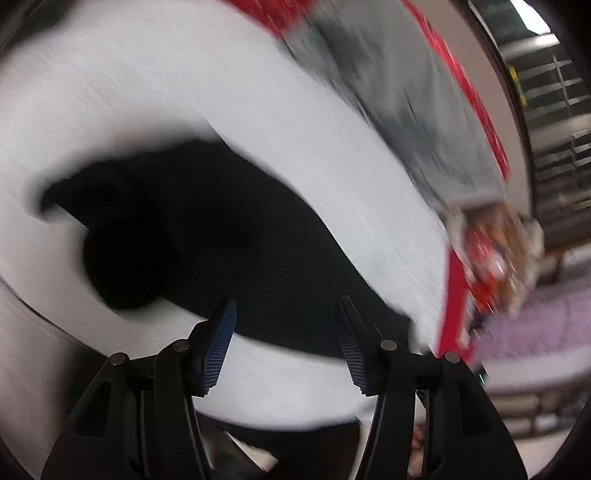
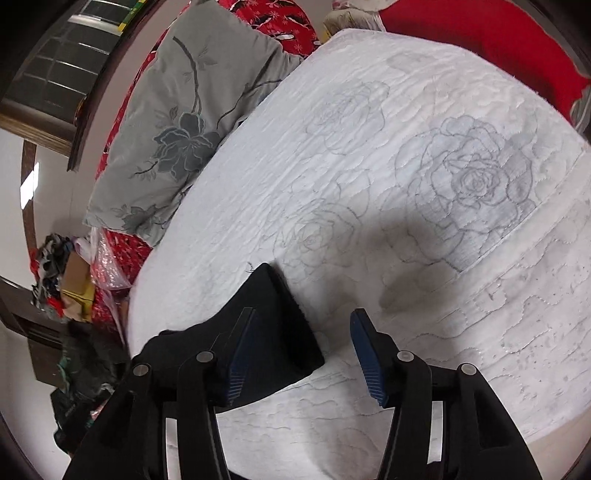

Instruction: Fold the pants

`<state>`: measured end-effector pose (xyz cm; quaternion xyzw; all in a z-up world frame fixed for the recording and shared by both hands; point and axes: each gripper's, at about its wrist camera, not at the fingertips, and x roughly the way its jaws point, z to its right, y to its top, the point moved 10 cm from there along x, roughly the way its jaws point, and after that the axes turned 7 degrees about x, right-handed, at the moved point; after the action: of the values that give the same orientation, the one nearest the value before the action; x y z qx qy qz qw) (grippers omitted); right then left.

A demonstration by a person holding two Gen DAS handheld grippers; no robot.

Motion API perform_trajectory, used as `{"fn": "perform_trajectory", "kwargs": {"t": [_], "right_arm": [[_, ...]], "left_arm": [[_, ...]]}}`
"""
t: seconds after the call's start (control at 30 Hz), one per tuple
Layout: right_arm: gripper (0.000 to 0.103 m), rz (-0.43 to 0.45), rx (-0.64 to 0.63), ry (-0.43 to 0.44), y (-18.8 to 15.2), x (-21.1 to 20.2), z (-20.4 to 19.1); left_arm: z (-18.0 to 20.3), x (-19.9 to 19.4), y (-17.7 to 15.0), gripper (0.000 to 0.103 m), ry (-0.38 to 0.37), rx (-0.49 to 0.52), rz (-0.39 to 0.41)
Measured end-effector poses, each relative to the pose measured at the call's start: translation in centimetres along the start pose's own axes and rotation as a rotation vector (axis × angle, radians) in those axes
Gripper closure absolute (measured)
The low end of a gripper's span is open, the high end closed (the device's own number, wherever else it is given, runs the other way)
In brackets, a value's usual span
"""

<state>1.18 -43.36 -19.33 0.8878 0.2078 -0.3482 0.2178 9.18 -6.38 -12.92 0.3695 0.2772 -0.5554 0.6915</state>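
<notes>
The black pants (image 1: 207, 229) lie on the white quilted bedspread (image 1: 258, 96); the left wrist view is blurred by motion. My left gripper (image 1: 286, 325) hovers open above the near part of the dark cloth, with nothing between its fingers. In the right wrist view a flat corner of the black pants (image 2: 273, 325) lies on the bedspread (image 2: 406, 184) by the left finger. My right gripper (image 2: 301, 347) is open, and its pads do not press the cloth. The right finger (image 2: 365, 354) stands over bare quilt.
A grey floral pillow (image 2: 184, 122) and red patterned bedding (image 2: 273, 18) lie along the far edge. A red cushion (image 2: 487, 40) sits at the top right. Cluttered bags and boxes (image 2: 74, 273) stand beside the bed. A purple rug (image 1: 535, 325) covers the floor.
</notes>
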Motion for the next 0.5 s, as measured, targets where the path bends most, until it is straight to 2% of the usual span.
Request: {"fn": "perform_trajectory", "kwargs": {"t": [0.03,0.17,0.3,0.5], "right_arm": [[0.044,-0.016,0.002,0.012,-0.1,0.1,-0.1],[0.039,-0.062,-0.01,0.037,-0.7,0.4,-0.7],[0.035,-0.086,-0.006,0.063,-0.5,0.6,-0.8],[0.035,-0.138,0.036,0.098,-0.1,1.1,0.0]], "left_arm": [[1.5,2.2,-1.5,0.05,-0.023,-0.002,-0.062],[5.7,7.7,-5.1,0.05,-0.097,-0.029,-0.212],[8.9,11.2,-7.1,0.05,-0.124,-0.057,-0.274],[12.8,14.0,-9.9,0.049,-0.186,-0.14,-0.323]]}}
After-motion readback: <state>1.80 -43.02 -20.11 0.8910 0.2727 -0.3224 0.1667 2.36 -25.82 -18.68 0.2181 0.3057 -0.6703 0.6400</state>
